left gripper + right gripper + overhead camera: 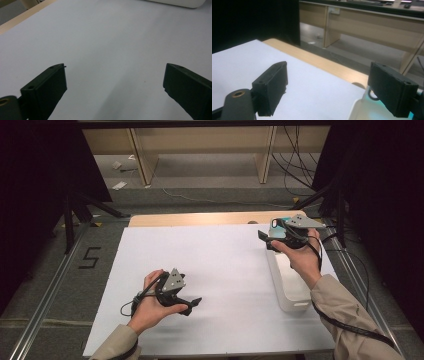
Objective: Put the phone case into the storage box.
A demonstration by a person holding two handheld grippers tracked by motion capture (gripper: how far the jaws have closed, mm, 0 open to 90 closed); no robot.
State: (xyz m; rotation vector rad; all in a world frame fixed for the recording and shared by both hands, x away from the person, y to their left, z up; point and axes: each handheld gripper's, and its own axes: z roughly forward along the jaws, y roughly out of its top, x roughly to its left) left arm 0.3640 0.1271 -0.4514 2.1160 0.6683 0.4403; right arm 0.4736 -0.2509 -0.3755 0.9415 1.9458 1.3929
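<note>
- The person's left hand (150,307) is resting low over the white sheet (220,270) at about 7 o'clock on the bench (200,218), gripping the left hand-held gripper (194,304), which is pointing toward 3 o'clock.
- In the left gripper view that hand-held gripper's two black jaws are standing wide apart, with bare white sheet between them.
- The right hand (300,255) is hovering at about 2 o'clock, forearm in a beige sleeve (345,315) reaching in from 5 o'clock, holding the right hand-held gripper (262,236) above the far end of the white tub (290,285), its tip aiming toward 9 o'clock.
- In the right gripper view its jaws are gaping wide and holding nothing; the tub's rim (357,107) is showing just under the right-hand jaw.
- A turquoise object (280,225) with a dark ring-shaped part is lying at the tub's far end, at 2 o'clock, close under the right hand-held gripper; what it is cannot be told.
- A dark mark shaped like the figure "5" (90,257) is showing on the grey floor at 9 o'clock, just beside the bench.
- The white tub is sitting along the sheet's 3 o'clock edge; the rest of its inside is hidden by the right hand.
</note>
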